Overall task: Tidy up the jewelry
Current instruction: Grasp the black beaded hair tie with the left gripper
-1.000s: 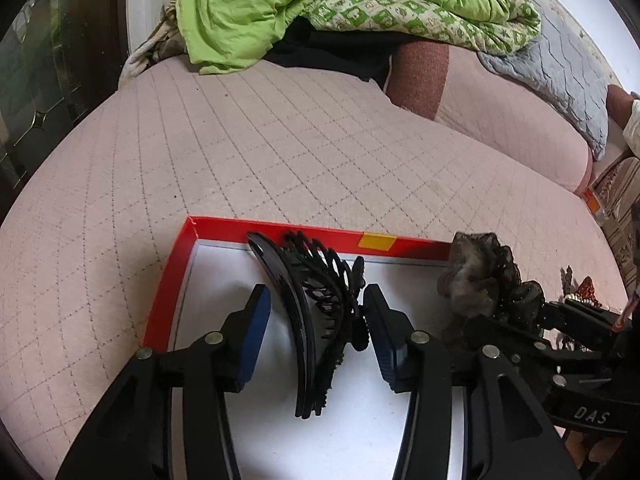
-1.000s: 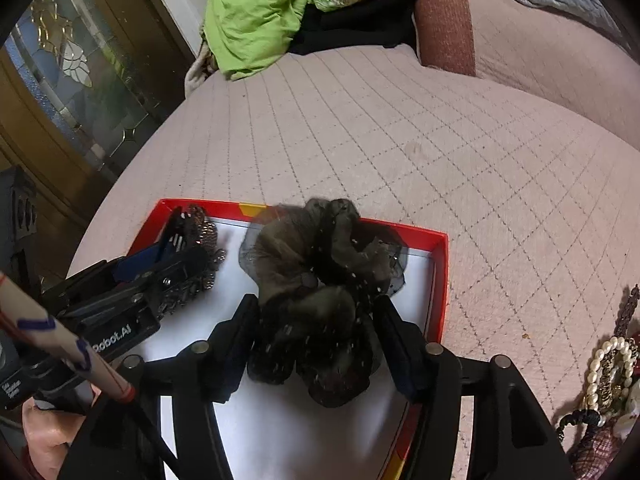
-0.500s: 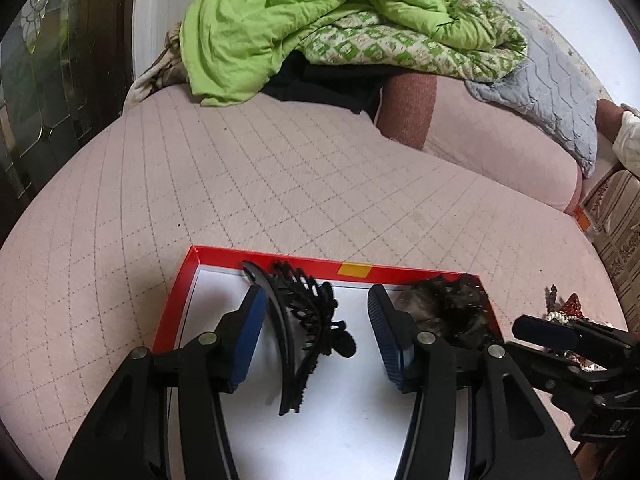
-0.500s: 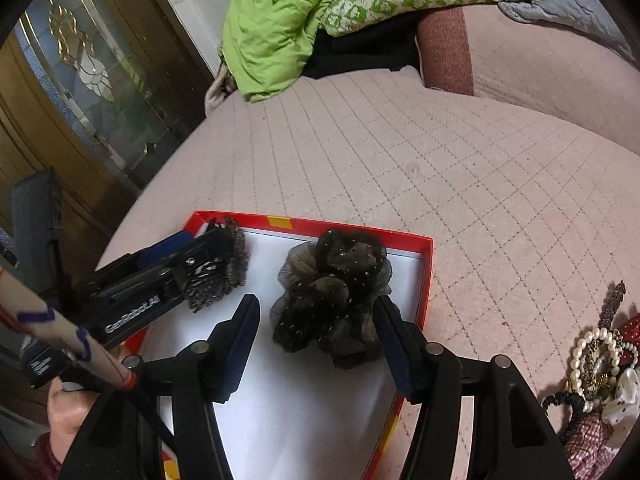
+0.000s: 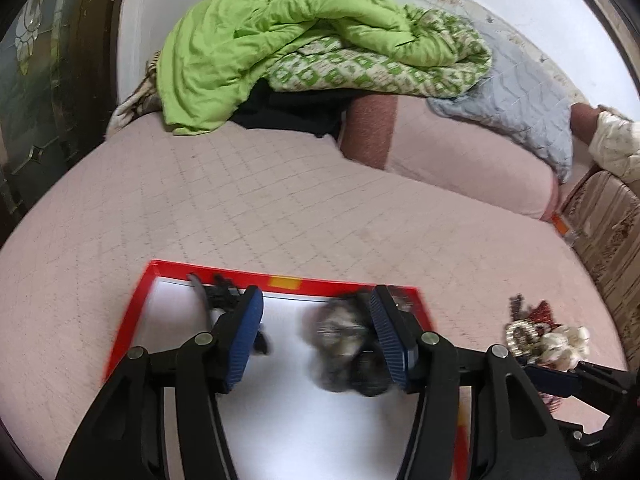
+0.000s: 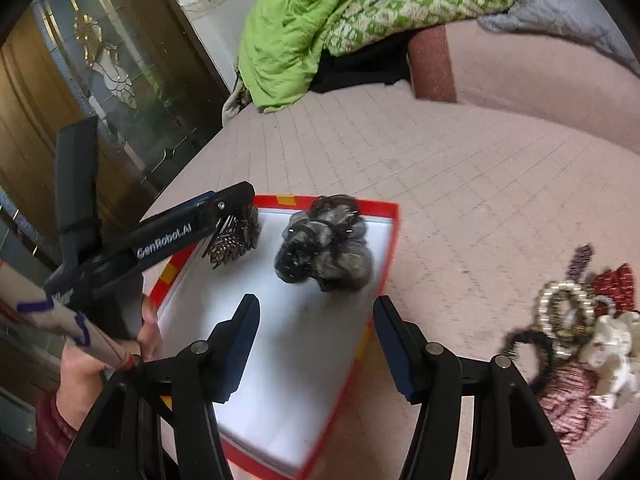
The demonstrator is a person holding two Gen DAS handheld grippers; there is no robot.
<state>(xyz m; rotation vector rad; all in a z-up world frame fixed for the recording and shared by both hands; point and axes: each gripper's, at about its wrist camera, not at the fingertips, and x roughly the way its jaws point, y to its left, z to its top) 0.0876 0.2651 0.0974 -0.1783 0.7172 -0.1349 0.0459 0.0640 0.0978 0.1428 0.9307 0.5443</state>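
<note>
A red-rimmed box [image 5: 280,281] with a white floor lies on the pink quilted bed; it also shows in the right wrist view [image 6: 394,216]. A black claw hair clip [image 5: 218,300] lies in its far left corner, seen beside the left gripper's arm in the right wrist view [image 6: 234,238]. A dark sheer scrunchie [image 6: 326,244] lies in the far right part, blurred in the left wrist view [image 5: 344,354]. My left gripper [image 5: 316,336] is open and empty above the box. My right gripper [image 6: 316,344] is open and empty, pulled back from the scrunchie.
A heap of loose jewelry and hair ties [image 6: 576,332] with pearls and red beads lies on the bed right of the box [image 5: 544,332]. A green duvet [image 5: 280,40] and pillows sit at the back. A glass-panelled door [image 6: 100,80] stands at left.
Both grippers have drawn back and risen from the box. The left one let go of the hair clip, the right one let go of the scrunchie; both pieces now lie in the box.
</note>
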